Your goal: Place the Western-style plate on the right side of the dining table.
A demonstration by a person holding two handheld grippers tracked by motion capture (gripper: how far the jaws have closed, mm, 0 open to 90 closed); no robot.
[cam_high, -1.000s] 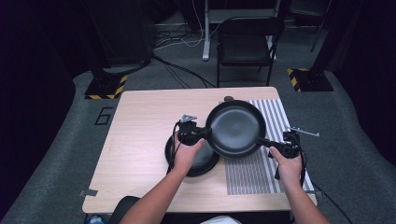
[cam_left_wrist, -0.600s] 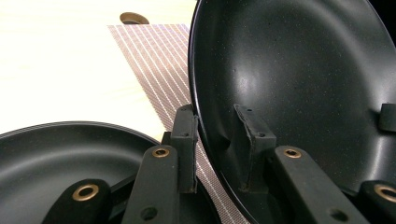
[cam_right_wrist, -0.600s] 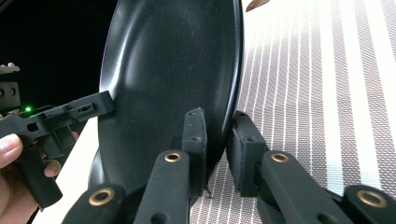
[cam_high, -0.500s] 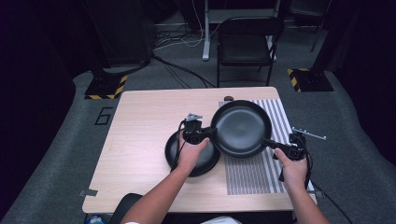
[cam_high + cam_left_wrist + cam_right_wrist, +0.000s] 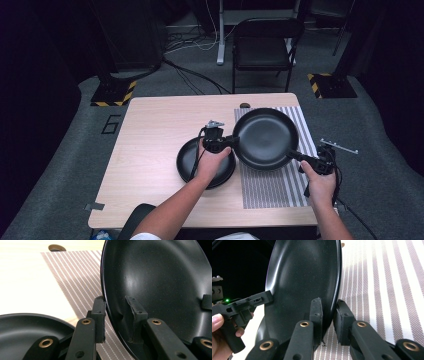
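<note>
A large black pan (image 5: 265, 137) hangs tilted over the striped mat (image 5: 272, 187), held at opposite sides of its rim. My left gripper (image 5: 234, 141) is shut on the pan's left rim; in the left gripper view the jaws (image 5: 115, 300) pinch the pan wall (image 5: 160, 282), one pad inside and one outside. My right gripper (image 5: 295, 155) is shut on the near-right rim, and its own view shows the grip (image 5: 329, 301) on the pan (image 5: 302, 272). A smaller black pan (image 5: 187, 160) lies on the table under my left hand.
The wooden table (image 5: 155, 125) has bare room at its left and back. A round cable hole (image 5: 245, 105) sits at the mat's far edge. A black chair (image 5: 262, 45) stands beyond the table. My left gripper (image 5: 242, 305) shows across the pan in the right gripper view.
Both grippers have carried the large pan to the right, so it now hangs more fully over the striped mat and uncovers more of the small pan.
</note>
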